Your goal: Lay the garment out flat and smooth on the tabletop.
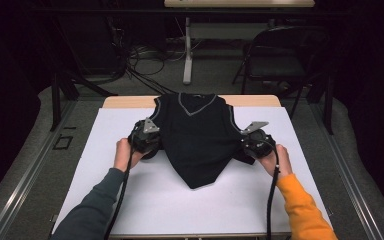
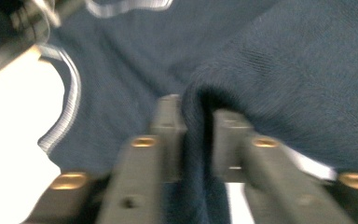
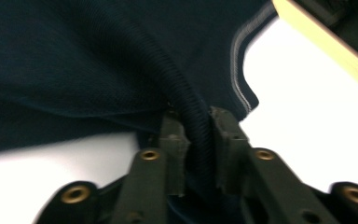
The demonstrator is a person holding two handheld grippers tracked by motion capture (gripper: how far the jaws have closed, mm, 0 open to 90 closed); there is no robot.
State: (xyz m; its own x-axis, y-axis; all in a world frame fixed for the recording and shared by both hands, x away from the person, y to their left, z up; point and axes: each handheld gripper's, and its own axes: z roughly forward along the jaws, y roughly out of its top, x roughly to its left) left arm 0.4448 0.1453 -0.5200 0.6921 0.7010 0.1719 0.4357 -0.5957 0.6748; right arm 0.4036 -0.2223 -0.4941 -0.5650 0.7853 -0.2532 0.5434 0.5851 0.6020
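**Both sides of the vest pinched, middle sagging to the white surface**

I have the dark knit vest (image 1: 196,142) at the centre of the high view, held at its two side edges. My left hand-held gripper (image 1: 150,141) sits at the vest's left edge, just left of frame centre, and my right hand-held gripper (image 1: 250,145) at its right edge. In the left gripper view a fold of the fabric (image 2: 200,140) runs between the pads and they press on it, so that one is clenched on the vest. In the right gripper view the ribbed edge band (image 3: 191,116) passes between the pads, gripped the same way.

The vest's lower part comes to a point at lower centre, resting on the white surface (image 1: 155,205). Its V-neck collar lies near the far wooden edge (image 1: 125,102) of the surface at upper centre. Bare white surface lies wide to the left, to the right and below the vest; the near edge runs along the bottom of the frame.

The cloth is a fine, matt knit with pale striped trim along neck and armholes; the edge band is thick and corded. A folding chair (image 1: 280,55) stands at upper right, well apart
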